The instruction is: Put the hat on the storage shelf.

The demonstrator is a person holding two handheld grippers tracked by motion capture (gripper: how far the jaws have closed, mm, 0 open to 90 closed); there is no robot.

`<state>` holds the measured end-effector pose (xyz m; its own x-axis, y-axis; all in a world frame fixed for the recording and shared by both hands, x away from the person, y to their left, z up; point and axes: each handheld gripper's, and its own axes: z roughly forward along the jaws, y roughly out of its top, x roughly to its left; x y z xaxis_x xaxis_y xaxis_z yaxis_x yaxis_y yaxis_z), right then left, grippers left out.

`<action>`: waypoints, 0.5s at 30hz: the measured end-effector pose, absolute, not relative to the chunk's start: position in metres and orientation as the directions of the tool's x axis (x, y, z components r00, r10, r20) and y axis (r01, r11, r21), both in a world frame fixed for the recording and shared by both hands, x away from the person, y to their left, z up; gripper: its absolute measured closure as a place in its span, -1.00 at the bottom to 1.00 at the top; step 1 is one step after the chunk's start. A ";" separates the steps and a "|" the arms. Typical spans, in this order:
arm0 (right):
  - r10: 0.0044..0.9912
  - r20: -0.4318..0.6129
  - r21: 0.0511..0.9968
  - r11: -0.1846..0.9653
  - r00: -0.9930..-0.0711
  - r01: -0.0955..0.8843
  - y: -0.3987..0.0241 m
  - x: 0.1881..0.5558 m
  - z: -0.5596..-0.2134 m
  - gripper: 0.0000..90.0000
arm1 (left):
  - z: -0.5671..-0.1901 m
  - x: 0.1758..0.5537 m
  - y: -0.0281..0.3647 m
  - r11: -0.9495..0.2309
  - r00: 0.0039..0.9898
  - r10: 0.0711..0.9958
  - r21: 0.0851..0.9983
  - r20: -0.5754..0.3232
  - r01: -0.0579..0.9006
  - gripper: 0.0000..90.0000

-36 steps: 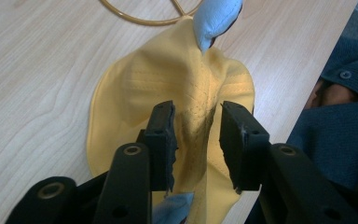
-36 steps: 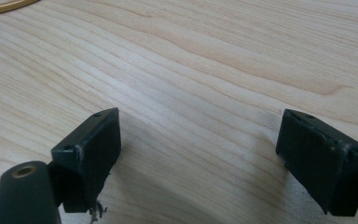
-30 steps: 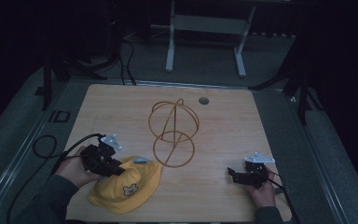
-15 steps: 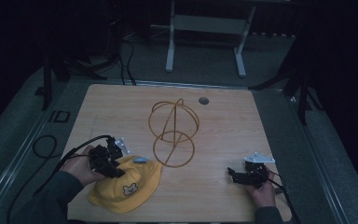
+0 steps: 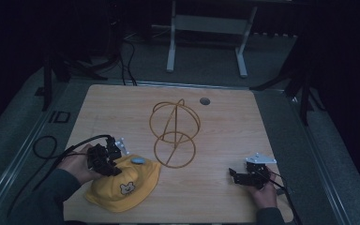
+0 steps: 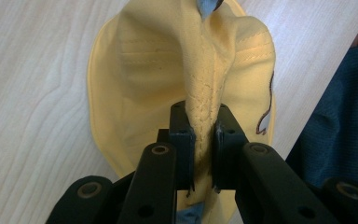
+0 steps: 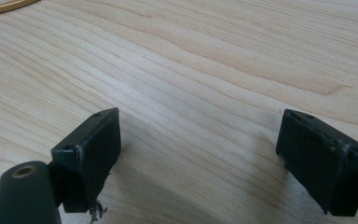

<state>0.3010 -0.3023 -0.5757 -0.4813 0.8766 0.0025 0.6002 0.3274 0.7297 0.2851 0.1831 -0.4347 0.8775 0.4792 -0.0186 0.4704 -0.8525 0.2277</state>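
Note:
A yellow cap with a small bear patch and a blue top button lies at the table's front left. My left gripper sits at the cap's left side. In the left gripper view its jaws have just been closing, and the left gripper is now shut on a raised fold of the cap along a seam. At the front right, my right gripper rests low on the wood. The right gripper stands open with only bare table between its fingers.
A gold wire stand of rings stands mid-table, and its edge shows in the right gripper view. A grey grommet sits near the far edge. A black cable loops off the left side. A dark sleeve lies beside the cap.
The left jaws closed onto the cap's fabric, which now bunches up into a ridge between them. The right hand and gripper kept still.

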 end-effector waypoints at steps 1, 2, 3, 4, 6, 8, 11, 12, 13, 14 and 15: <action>0.877 0.002 0.730 0.328 -0.481 0.600 -0.302 0.301 -0.576 -0.69 | -0.434 0.285 0.184 -0.851 0.877 0.481 0.231 -0.016 0.471 0.80; 0.876 0.002 0.730 0.328 -0.481 0.600 -0.302 0.301 -0.576 -0.69 | -0.433 0.286 0.185 -0.850 0.876 0.483 0.235 -0.009 0.471 0.80; 0.876 0.001 0.730 0.329 -0.482 0.600 -0.302 0.301 -0.576 -0.69 | -0.432 0.285 0.186 -0.848 0.874 0.486 0.237 -0.008 0.474 0.80; 0.876 0.002 0.730 0.328 -0.482 0.600 -0.302 0.301 -0.576 -0.69 | -0.431 0.285 0.187 -0.848 0.874 0.486 0.240 -0.003 0.472 0.81; 0.876 0.002 0.730 0.328 -0.481 0.600 -0.302 0.301 -0.576 -0.69 | -0.428 0.285 0.189 -0.844 0.872 0.489 0.252 0.001 0.473 0.81; 0.876 0.001 0.730 0.329 -0.482 0.599 -0.302 0.301 -0.576 -0.69 | -0.426 0.285 0.192 -0.840 0.870 0.493 0.260 -0.001 0.477 0.81; 0.876 0.002 0.730 0.328 -0.482 0.600 -0.302 0.301 -0.576 -0.69 | -0.423 0.286 0.195 -0.833 0.866 0.501 0.270 -0.003 0.483 0.81; 0.876 0.001 0.730 0.329 -0.482 0.600 -0.302 0.301 -0.576 -0.69 | -0.422 0.286 0.197 -0.832 0.865 0.502 0.271 -0.004 0.485 0.81; 0.876 0.002 0.730 0.328 -0.482 0.600 -0.302 0.301 -0.576 -0.69 | -0.421 0.286 0.198 -0.830 0.864 0.503 0.275 -0.005 0.485 0.81; 0.876 0.002 0.730 0.328 -0.482 0.600 -0.302 0.301 -0.576 -0.69 | -0.420 0.286 0.200 -0.827 0.863 0.506 0.282 -0.006 0.487 0.81; 0.876 0.001 0.730 0.329 -0.482 0.600 -0.302 0.301 -0.576 -0.69 | -0.419 0.287 0.201 -0.825 0.862 0.507 0.286 -0.007 0.488 0.81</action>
